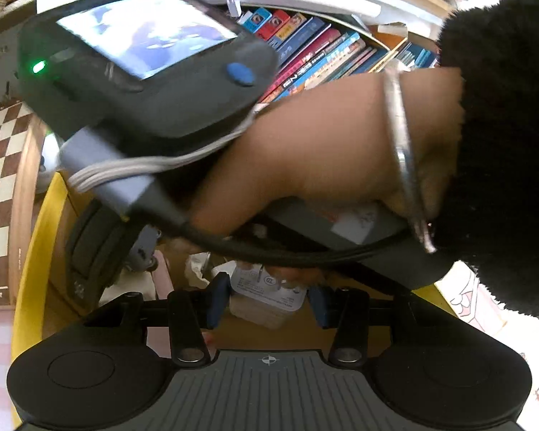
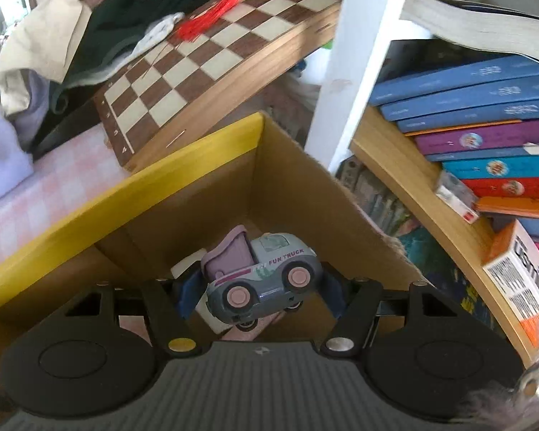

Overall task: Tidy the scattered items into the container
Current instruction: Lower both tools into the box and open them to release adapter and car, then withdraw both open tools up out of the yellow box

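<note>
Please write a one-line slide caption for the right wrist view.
Right hand-held gripper holds a grey and purple toy truck above the open yellow-rimmed cardboard box, beside a chessboard.

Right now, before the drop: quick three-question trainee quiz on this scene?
1. True or false: the right gripper holds the toy truck above the cardboard box.
2. The box's rim is: A red, B yellow, C green.
3. Fill in: the white item between the left gripper's fingers is a ___.
Key: 1 true; 2 B; 3 power adapter.
</note>
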A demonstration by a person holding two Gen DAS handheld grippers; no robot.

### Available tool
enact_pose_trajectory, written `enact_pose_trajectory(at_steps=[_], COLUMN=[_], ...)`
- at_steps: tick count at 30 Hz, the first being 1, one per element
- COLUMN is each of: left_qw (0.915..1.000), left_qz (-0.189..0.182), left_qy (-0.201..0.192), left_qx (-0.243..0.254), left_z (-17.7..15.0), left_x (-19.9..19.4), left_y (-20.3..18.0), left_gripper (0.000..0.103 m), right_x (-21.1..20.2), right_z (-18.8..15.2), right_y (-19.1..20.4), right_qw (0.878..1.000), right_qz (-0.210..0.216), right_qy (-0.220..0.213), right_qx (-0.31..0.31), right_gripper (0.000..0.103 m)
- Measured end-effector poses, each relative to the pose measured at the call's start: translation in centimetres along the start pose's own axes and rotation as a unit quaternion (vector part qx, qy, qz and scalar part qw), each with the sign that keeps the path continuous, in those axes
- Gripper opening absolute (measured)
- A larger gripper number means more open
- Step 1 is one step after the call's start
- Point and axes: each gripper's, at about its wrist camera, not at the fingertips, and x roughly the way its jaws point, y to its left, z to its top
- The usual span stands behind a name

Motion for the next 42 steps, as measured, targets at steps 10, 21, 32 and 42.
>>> enact_pose_trajectory(at_steps=[10,21,32,42], left_qw=[0.9999,0.9996,0.9981,0.9927], left_qz=[0.008,0.025,0.041,0.075], left_qy=[0.010,-0.012,-0.044,-0.087], left_qx=[-0.004,0.001,0.013,0.037], left_z=[-0.8,-1.6,-4.0,-3.6], left_x=[0.2,-2.5,-8.4,-13.8], left_y=[-0.1,-0.1,-1.5,-3.9], left_gripper=[0.045,0.053,0.062,0.076], right_x=[1.2,-0.4,-4.3,-11.5], right_z=[0.6,0.4,-1.1,-5.3], right_y=[1.3,0.6,0.3,-0.6], right_qw=[0.999,0.999,0.999,0.994], right_qz=[-0.002,0.017,0.025,0.006], right_qy=[-0.003,-0.016,-0.037,-0.105], right_qx=[-0.051,-0.028,-0.011,0.040], right_gripper=[0.065,0.085,0.089,0.097])
